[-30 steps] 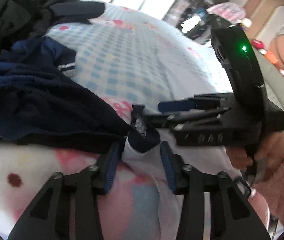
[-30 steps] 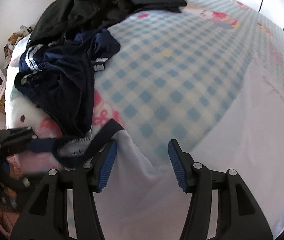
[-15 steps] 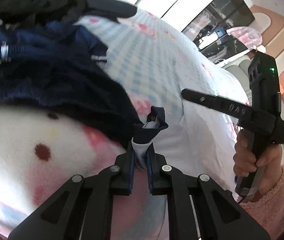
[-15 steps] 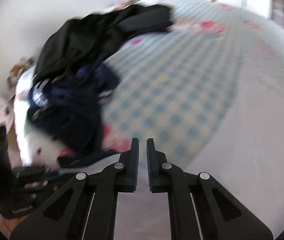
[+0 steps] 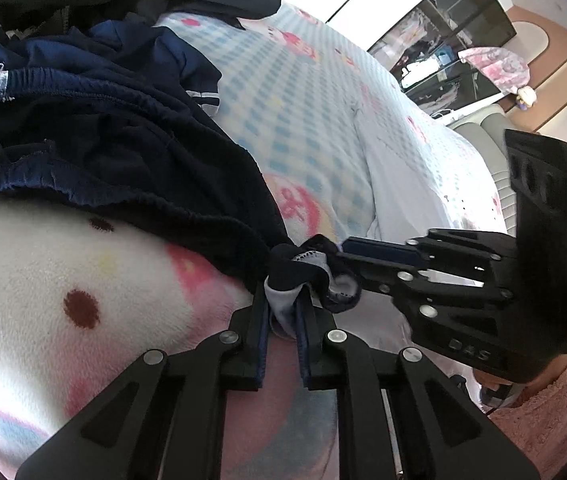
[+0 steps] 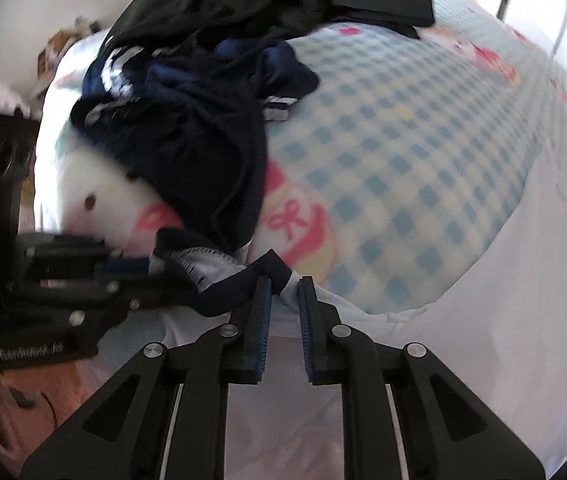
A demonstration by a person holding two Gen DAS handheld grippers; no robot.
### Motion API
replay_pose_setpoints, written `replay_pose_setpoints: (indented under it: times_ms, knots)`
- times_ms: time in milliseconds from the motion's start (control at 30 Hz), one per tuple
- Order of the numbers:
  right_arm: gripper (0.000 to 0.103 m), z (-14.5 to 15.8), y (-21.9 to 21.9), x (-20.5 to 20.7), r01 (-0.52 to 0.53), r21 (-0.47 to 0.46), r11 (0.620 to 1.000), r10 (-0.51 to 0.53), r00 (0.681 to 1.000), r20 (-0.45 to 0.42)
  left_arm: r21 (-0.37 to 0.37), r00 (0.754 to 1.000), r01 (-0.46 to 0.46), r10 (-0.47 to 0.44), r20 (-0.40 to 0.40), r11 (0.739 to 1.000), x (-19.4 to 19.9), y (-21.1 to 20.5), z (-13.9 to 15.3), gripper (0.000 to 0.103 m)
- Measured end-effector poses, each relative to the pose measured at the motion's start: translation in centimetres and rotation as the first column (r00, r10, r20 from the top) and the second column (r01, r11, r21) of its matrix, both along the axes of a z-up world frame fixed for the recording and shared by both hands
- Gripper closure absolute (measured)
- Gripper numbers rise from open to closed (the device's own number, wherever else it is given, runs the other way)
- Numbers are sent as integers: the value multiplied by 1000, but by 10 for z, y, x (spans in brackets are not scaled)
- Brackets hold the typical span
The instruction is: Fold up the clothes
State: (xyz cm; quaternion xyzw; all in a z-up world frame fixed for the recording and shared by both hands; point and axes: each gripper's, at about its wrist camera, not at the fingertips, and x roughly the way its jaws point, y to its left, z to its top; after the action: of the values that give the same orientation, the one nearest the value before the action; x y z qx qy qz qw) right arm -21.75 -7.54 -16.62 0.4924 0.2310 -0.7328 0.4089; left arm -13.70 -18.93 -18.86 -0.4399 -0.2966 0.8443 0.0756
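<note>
Both hand-held grippers [image 5: 281, 300] [image 6: 284, 292] since clamped on white garment [image 6: 219, 270] collar.

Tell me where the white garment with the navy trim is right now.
The white garment lies at the near edge of the bed, pinched by both the left gripper and right gripper, just below the navy clothes pile.

A home bedroom — shown by a bed under a blue-checked cartoon blanket [image 5: 307, 92], heaped dark clothes [image 6: 203, 92], a dark shelving unit [image 5: 455, 40] crowded with household items — and bright windows beyond.
</note>
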Motion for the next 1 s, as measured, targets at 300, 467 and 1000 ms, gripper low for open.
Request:
replay_pose_setpoints:
  times_ms: [300,467,1000]
  knots:
    - [80,-5,1,11,-48,106,993,53,998,-38,-24,1000,11,-11,8,1000,-5,2,1,88]
    - [69,-12,-5,0,20,84,996,-14,997,-73,-28,1000,9,-9,13,1000,-5,3,0,88]
    - [96,-19,17,-29,202,4,979,-201,974,-105,-3,1000,-10,10,20,1000,-9,3,-7,88]
